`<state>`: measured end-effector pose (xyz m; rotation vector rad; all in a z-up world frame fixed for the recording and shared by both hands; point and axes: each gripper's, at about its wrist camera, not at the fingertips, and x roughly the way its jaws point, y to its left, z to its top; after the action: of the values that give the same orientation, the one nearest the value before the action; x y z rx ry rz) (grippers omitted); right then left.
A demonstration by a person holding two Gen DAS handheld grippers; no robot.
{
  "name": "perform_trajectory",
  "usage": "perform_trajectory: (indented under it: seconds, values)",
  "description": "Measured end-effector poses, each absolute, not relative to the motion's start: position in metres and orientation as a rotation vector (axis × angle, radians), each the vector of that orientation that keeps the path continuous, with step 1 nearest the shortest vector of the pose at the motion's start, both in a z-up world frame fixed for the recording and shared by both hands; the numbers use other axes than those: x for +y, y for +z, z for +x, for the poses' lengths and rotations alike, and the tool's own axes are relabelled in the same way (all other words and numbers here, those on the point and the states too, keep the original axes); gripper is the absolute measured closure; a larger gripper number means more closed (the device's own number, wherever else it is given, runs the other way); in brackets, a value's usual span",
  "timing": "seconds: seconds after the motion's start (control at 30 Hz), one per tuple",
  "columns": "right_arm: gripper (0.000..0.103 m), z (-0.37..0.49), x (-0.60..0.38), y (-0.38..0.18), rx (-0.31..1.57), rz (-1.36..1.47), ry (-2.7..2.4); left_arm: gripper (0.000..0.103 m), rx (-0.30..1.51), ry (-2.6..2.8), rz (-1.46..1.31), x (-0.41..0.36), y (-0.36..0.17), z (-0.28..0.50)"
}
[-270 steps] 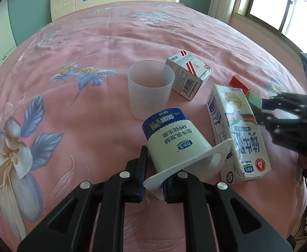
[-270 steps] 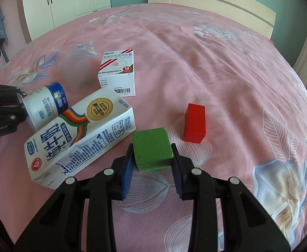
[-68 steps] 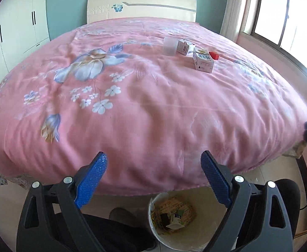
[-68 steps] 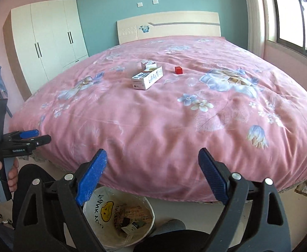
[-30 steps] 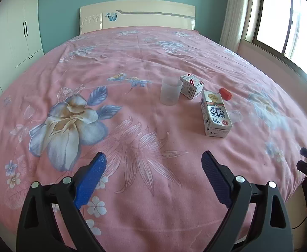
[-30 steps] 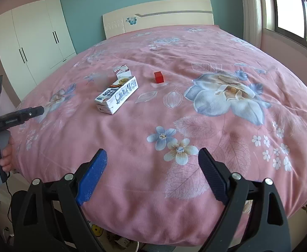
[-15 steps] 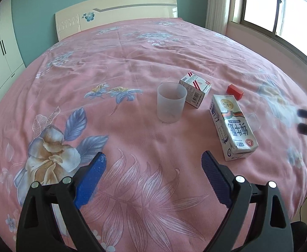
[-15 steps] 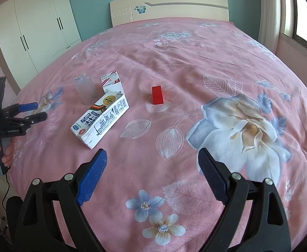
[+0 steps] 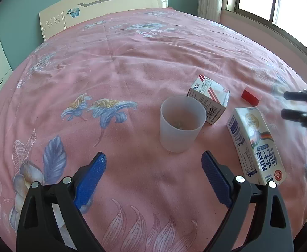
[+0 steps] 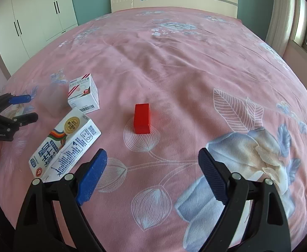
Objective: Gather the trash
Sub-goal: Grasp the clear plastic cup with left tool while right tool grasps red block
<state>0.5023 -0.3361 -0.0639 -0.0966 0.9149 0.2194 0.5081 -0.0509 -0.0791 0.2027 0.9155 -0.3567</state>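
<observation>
- I am holding my left tool [image 9: 153, 180] spread wide and empty above the pink bed [image 9: 132, 63], with nothing between its 2 blue pads.
- I am holding my right tool [image 10: 152, 176] spread wide too, also empty, low over the flower print.
- 4 things are lying on the bed: a frosted plastic cup [image 9: 182, 124], a small white medicine box [image 9: 209, 101], a milk carton [image 9: 256, 145] and a red block [image 10: 142, 118].
- The cup is standing upright, mouth up, just ahead of my left tool and a little to the right of its centre line; it is touching or nearly touching the medicine box behind it, I cannot tell which.
- The milk carton is lying flat on its side, its long axis running roughly toward my left tool, just beside that tool's right finger [image 9: 215, 178].
- From the right wrist view, the red block is sitting straight ahead of my right tool, well apart from the carton [image 10: 64, 145] and the box [image 10: 84, 93] off to the left.
- I am judging that the left tool is nearer the cup and the right tool is nearer the block, so each would be going forward for its own piece.
- The cup's thin wall is likely to flex under a pinch.
</observation>
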Motion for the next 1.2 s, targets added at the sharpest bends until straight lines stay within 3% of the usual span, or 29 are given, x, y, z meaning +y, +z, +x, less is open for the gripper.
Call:
perform_trajectory:
  seconds: [0.63, 0.8, 0.87, 0.93, 1.1, 1.2]
  values:
    - [0.016, 0.563, -0.313, -0.087, 0.960, -0.145, 0.280, 0.010, 0.957, -0.419, 0.251, -0.079, -0.097, 0.549]
    - [0.047, 0.573, -0.314, -0.095, 1.003, -0.164, 0.304, 0.011, 0.987, -0.460, 0.231, -0.085, -0.103, 0.559]
    - [0.050, 0.575, -0.315, -0.095, 1.007, -0.175, 0.307, 0.017, 0.992, -0.464, 0.232, -0.088, -0.105, 0.563]
    - [0.059, 0.577, -0.315, -0.095, 1.012, -0.182, 0.317, 0.030, 0.998, -0.472, 0.236, -0.090, -0.107, 0.566]
    - [0.080, 0.577, -0.308, -0.096, 1.019, -0.229, 0.338, 0.053, 0.995, -0.464, 0.273, -0.097, -0.110, 0.566]
    - [0.082, 0.575, -0.298, -0.098, 1.023, -0.283, 0.347, 0.054, 0.997, -0.466, 0.290, -0.099, -0.110, 0.567]
